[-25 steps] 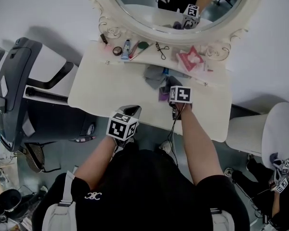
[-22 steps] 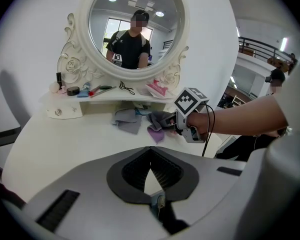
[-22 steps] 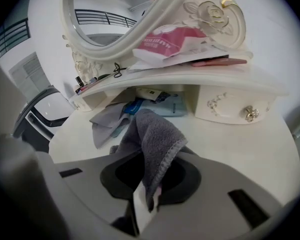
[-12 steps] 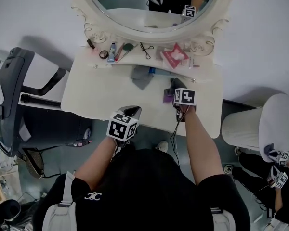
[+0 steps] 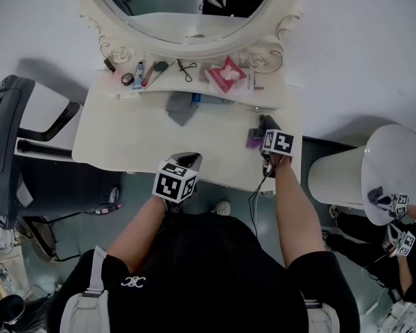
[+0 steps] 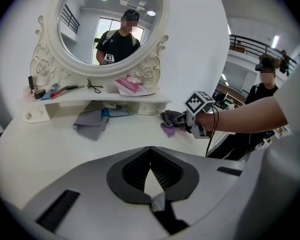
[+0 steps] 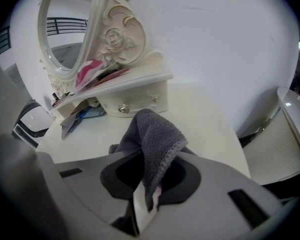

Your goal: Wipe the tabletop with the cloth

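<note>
The cream tabletop [image 5: 139,137] stands under an oval mirror. My right gripper [image 5: 265,132] is low over its right end, shut on a dark grey cloth [image 5: 258,127] with a purple patch, which lies against the surface. In the right gripper view the cloth [image 7: 151,134] bulges up from between the jaws of that gripper [image 7: 149,176]. The left gripper view shows the same cloth [image 6: 171,119] to the right. My left gripper [image 5: 188,160] hovers at the table's front edge, shut [image 6: 150,156] with nothing in it.
A second grey cloth [image 5: 180,107] lies under the mirror shelf beside a blue item. The shelf holds a pink packet [image 5: 227,75] and several cosmetics. A dark chair [image 5: 14,151] stands left, a white ribbed bin [image 5: 336,175] right. Another person [image 5: 402,255] stands far right.
My right gripper has slid the cloth to the right, close to the table's right end. The left gripper has stayed at the front edge.
</note>
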`<state>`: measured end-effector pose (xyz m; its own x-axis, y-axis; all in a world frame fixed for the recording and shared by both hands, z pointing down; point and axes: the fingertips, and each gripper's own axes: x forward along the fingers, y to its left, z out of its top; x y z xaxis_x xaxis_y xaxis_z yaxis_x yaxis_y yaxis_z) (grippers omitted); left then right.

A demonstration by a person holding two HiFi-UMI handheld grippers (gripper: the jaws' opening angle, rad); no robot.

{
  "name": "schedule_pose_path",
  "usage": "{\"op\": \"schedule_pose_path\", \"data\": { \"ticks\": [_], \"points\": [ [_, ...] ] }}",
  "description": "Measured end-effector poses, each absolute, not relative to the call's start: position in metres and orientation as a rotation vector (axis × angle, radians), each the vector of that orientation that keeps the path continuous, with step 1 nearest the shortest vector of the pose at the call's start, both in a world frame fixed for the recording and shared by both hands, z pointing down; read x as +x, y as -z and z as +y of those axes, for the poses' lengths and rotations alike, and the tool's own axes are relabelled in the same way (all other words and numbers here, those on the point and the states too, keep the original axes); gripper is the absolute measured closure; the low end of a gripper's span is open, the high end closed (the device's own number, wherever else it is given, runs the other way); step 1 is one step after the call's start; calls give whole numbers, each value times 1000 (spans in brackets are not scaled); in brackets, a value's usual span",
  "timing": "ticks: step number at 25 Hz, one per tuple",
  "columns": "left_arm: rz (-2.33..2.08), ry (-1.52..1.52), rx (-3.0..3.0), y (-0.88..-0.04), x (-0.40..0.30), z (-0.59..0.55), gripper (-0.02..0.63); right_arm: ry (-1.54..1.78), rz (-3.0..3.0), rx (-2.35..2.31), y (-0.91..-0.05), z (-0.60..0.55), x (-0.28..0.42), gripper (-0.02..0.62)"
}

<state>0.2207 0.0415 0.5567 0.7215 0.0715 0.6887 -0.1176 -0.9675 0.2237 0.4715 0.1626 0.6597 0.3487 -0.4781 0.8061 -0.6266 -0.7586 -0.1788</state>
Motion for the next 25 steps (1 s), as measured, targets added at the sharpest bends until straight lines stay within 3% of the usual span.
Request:
{"op": "schedule_pose_path", "data": {
  "ticks": [9, 25],
  "points": [
    [38, -1091, 2699, -558, 248, 80, 598, -1356, -864, 2546, -661, 247, 509, 534],
    [-45, -1144, 2678, -570, 255, 83, 598, -1181, -947, 2432, -658, 240, 553, 534]
  ]
}}
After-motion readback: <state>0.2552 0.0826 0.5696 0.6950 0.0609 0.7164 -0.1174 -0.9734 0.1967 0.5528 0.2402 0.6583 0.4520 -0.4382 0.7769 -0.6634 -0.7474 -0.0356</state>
